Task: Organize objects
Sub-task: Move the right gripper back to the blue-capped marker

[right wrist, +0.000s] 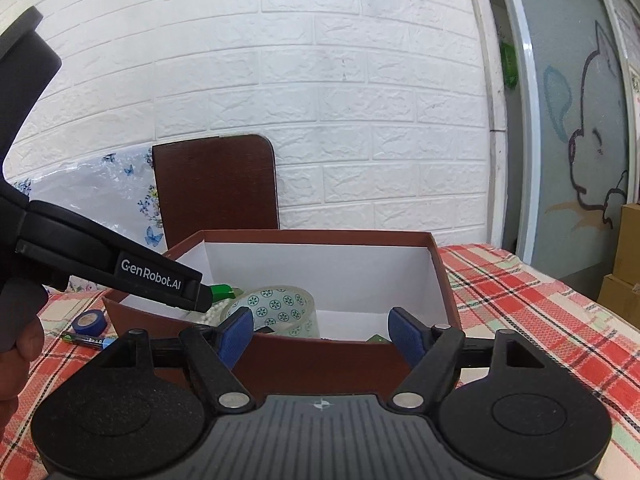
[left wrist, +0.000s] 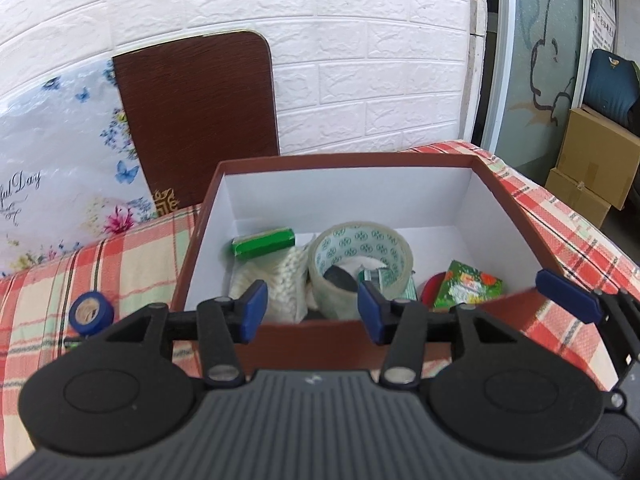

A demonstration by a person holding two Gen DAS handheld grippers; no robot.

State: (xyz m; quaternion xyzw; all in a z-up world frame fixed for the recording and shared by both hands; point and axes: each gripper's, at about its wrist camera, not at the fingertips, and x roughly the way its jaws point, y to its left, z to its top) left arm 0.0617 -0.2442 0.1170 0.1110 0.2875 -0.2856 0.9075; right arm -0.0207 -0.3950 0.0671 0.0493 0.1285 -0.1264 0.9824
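Note:
A brown box with white inside [left wrist: 496,200] [right wrist: 440,276] stands on the checked cloth. In it lie a clear tape roll [left wrist: 360,256] [right wrist: 276,308], a green packet [left wrist: 264,242], a bag of cotton swabs [left wrist: 280,284], and a green printed packet [left wrist: 468,286]. My left gripper [left wrist: 312,312] is open and empty, at the box's near wall. My right gripper [right wrist: 320,336] is open and empty, at the same near wall further right. A blue tape roll [left wrist: 91,312] [right wrist: 90,321] and a battery [right wrist: 86,340] lie on the cloth left of the box.
A brown board [left wrist: 196,120] and a flowered plastic sheet [left wrist: 60,160] lean on the white brick wall behind. Cardboard boxes [left wrist: 592,164] stand on the floor at right. The left gripper's body [right wrist: 120,272] crosses the right wrist view at left.

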